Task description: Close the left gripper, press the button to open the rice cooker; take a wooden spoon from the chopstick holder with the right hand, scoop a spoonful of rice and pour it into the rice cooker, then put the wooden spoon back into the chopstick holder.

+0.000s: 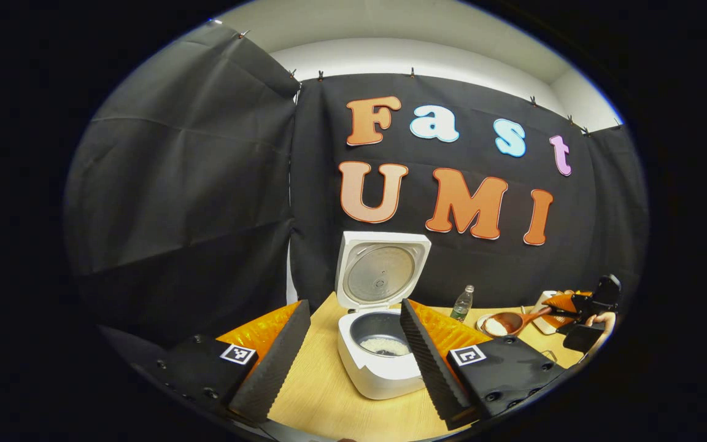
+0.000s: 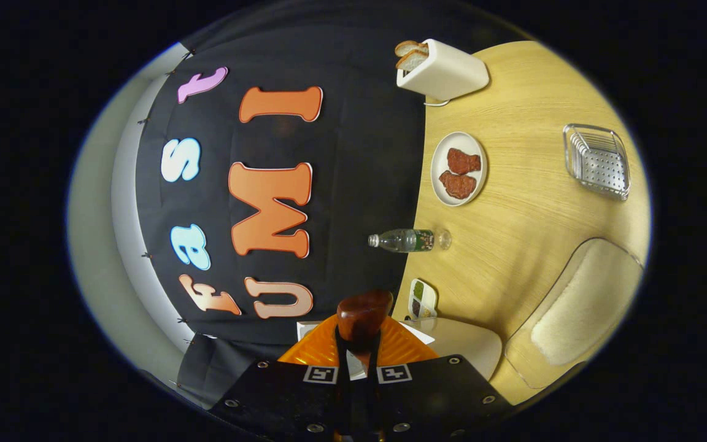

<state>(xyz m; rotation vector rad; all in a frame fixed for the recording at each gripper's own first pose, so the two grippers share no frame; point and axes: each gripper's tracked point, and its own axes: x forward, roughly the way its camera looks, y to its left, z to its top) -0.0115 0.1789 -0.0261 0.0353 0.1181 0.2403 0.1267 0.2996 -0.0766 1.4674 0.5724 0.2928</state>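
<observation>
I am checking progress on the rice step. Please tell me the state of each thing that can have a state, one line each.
rice cooker: lid up, some rice inside the pot
wooden spoon: held by the right claw, rice in its bowl
left claw: open, holds nothing
right claw: shut on the wooden spoon
water bottle: upright, cap on
toaster: bread slices sticking up
plate: holds two reddish pieces

Counter (image 2: 531,245) had a toaster (image 2: 445,70) with bread, a plate (image 2: 441,169) of meat, a water bottle (image 2: 404,240) and a wire basket (image 2: 597,161).
</observation>
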